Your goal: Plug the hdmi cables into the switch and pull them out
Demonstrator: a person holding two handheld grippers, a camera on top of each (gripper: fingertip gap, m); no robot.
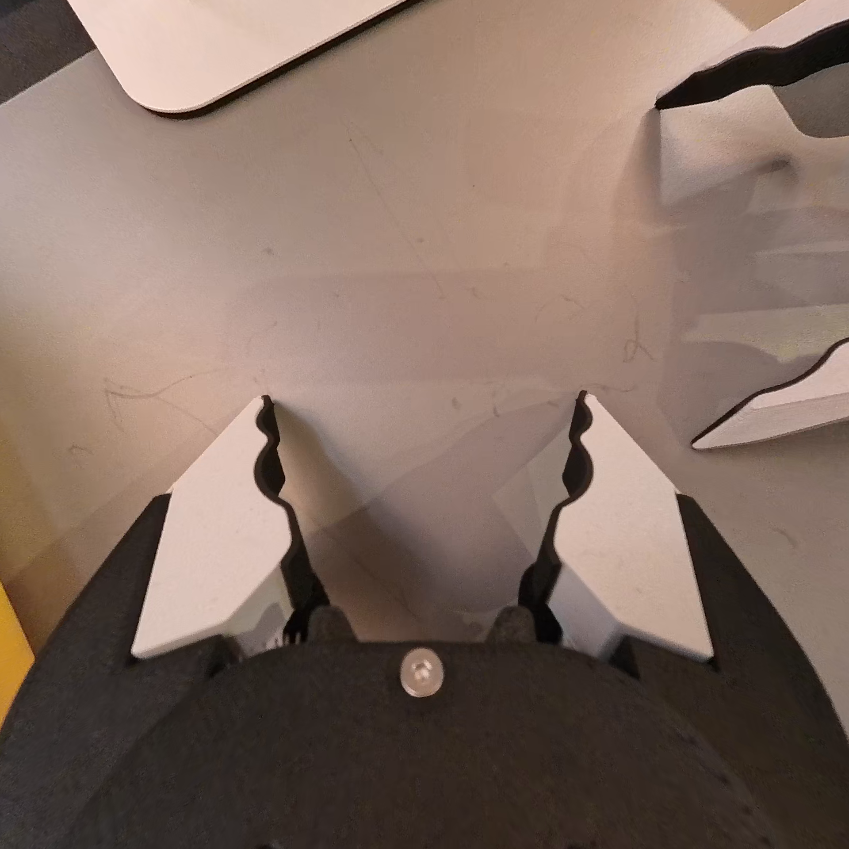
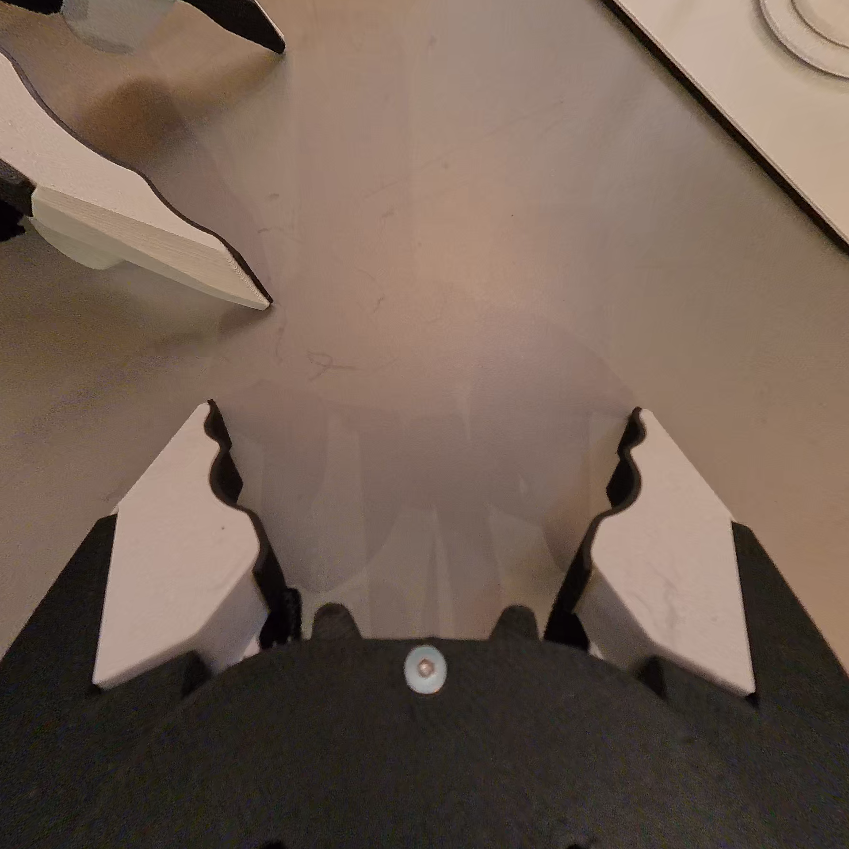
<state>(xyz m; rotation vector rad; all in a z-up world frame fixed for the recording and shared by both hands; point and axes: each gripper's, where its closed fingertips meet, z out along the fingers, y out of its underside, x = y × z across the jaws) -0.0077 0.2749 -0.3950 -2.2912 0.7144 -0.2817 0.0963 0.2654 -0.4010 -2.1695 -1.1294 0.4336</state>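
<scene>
Your left gripper (image 1: pixel 425 399) and right gripper (image 2: pixel 422 404) both hover with white fingers spread and empty over the bare grey bench (image 1: pixel 413 229). Neither cables nor switch show, so which hand is nearer cannot be told.

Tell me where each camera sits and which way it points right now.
Left wrist view: mounted on the left gripper, looking down at the scuffed grey tabletop; its white fingers are spread, holding nothing.
Right wrist view: mounted on the right gripper, also facing the tabletop; fingers apart, holding nothing.
Shared: each sees the other gripper at its edge, plus a flat white rounded-corner slab. No cables or switch visible.
</scene>
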